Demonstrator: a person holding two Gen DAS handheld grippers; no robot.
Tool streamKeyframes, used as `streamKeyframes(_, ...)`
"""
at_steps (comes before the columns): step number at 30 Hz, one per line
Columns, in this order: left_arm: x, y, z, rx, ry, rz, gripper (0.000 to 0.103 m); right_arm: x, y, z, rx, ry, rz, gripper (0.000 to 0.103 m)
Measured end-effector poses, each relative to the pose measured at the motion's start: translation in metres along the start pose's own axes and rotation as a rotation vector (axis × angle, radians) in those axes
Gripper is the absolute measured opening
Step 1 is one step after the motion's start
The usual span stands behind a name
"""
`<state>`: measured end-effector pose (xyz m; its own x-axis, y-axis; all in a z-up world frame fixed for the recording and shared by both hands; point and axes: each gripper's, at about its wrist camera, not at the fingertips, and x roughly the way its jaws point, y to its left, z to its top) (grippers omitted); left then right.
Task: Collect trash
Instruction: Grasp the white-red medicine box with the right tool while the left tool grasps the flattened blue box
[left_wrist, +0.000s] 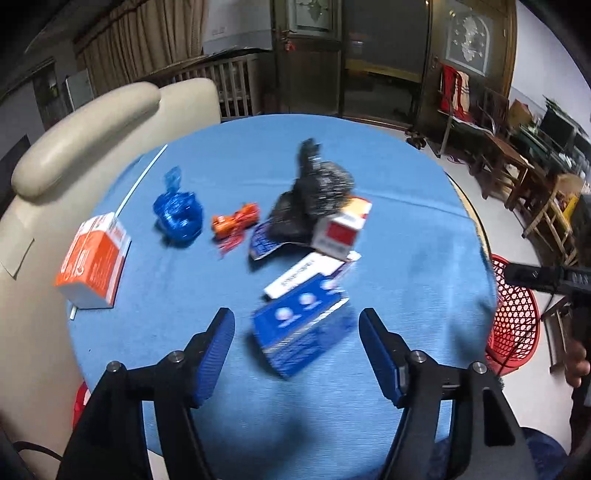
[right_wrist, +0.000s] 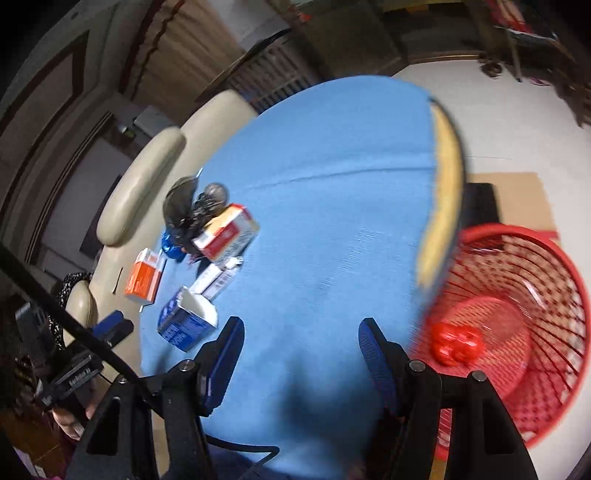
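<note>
Blue carton (left_wrist: 301, 332) lies between the parted left gripper (left_wrist: 297, 325) fingers.

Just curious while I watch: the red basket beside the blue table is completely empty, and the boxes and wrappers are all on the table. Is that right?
Not quite. The red basket is not empty: the right wrist view shows a red crumpled item lying in its bottom. The rest holds: boxes and wrappers lie on the blue table.

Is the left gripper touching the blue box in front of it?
Apart. In the left wrist view the left gripper is open, and the blue box lies on the blue tablecloth between its fingers, with cloth showing on both sides.
</note>
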<state>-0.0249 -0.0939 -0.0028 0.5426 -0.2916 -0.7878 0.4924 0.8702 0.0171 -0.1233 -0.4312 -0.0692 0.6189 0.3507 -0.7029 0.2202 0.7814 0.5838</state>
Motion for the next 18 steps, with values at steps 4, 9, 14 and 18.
streamKeyframes(4,0.013,0.01,-0.003,0.009,0.008,-0.041,0.071,0.039,0.024,0.024,0.022,0.061,0.031,0.068)
streamKeyframes(9,0.031,0.01,-0.004,0.066,0.018,-0.102,0.071,0.091,0.051,0.056,0.079,0.124,0.031,0.068)
streamKeyframes(14,0.045,0.014,-0.002,0.092,0.029,-0.161,0.071,0.134,0.071,0.08,0.148,0.156,0.004,0.068)
streamKeyframes(18,0.056,0.016,-0.001,0.079,0.045,-0.243,0.071,0.149,0.089,0.095,0.151,0.138,-0.048,0.068)
